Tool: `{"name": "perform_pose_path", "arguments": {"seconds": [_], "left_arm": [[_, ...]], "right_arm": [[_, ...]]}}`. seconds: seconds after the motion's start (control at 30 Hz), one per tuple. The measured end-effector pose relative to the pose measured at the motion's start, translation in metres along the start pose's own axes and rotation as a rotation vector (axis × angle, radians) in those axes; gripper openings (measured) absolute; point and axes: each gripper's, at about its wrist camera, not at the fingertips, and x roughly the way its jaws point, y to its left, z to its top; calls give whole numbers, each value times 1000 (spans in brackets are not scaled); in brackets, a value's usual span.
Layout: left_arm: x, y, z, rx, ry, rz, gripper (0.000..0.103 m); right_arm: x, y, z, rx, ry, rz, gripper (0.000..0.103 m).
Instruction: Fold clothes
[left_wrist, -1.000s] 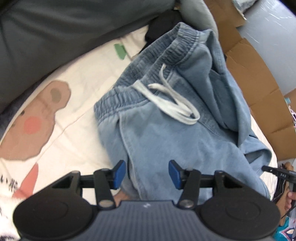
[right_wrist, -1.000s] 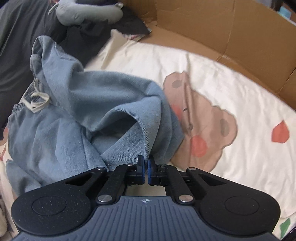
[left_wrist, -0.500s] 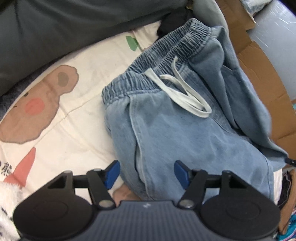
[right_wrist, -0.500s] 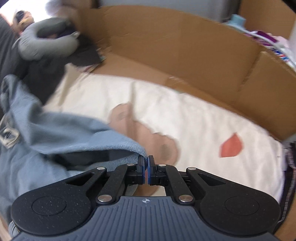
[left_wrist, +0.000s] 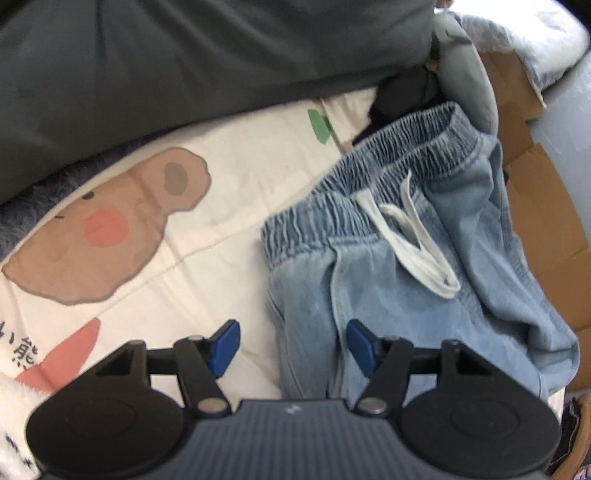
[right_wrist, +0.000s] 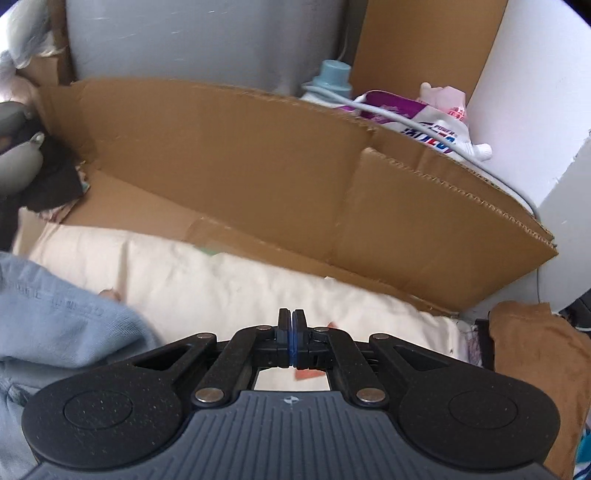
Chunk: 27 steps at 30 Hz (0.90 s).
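Broadly, we see a cream bedsheet (left_wrist: 207, 236) printed with a brown bear face (left_wrist: 110, 229) spread under everything, its far edge running under a dark grey cushion (left_wrist: 184, 55) in the left wrist view. Along the sheet's right edge stands a brown cardboard wall (right_wrist: 258, 166), seen again from the right wrist camera as a long folded panel with bottles and a toothpaste tube (right_wrist: 436, 129) behind it. On the right half of the sheet lie the light blue denim shorts (left_wrist: 388, 295), elastic waistband (left_wrist: 369, 166) toward the far edge and legs toward us, one side bunched up against the cardboard. A white drawstring (left_wrist: 417, 251) lies loose across the front, just below the waistband. A black garment (left_wrist: 402, 92) and a grey one (left_wrist: 465, 74) sit at the sheet's far right corner, touching the waistband. Our left gripper (left_wrist: 291, 347) hovers over the near hem of the shorts with its jaws spread wide; the right blue pad sits above the denim and the left one above bare sheet. Our right gripper (right_wrist: 291, 332) has its jaws pressed together with no cloth visible between them, pointing at the cardboard wall, while a fold of the shorts (right_wrist: 55, 325) lies to its left on the sheet, apart from the fingers.
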Motion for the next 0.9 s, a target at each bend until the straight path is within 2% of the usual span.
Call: {"name": "perform_pose_path", "arguments": {"seconds": [0.2,0.27,0.33,0.7,0.77,0.9], "left_arm": [[-8,17,5,-46,-49,-47,58],[-6,21,6,-48,-45,-54,49],[-4,25,6,-51,-37,-60,45],[36,34,8,-71,-7,-121,47],[45,35,9,-73,0,-131,54],[52,36,8,-81,-4,-143,56]], "right_arm": [[9,27,2,-82,17,57,0],[14,41,3,-96,20,76,0],[17,58,3,-103,25,96,0],[25,161,13,-201,40,251,3],[25,182,15,-216,32,295,3],[27,230,24,-261,20,391,5]]}}
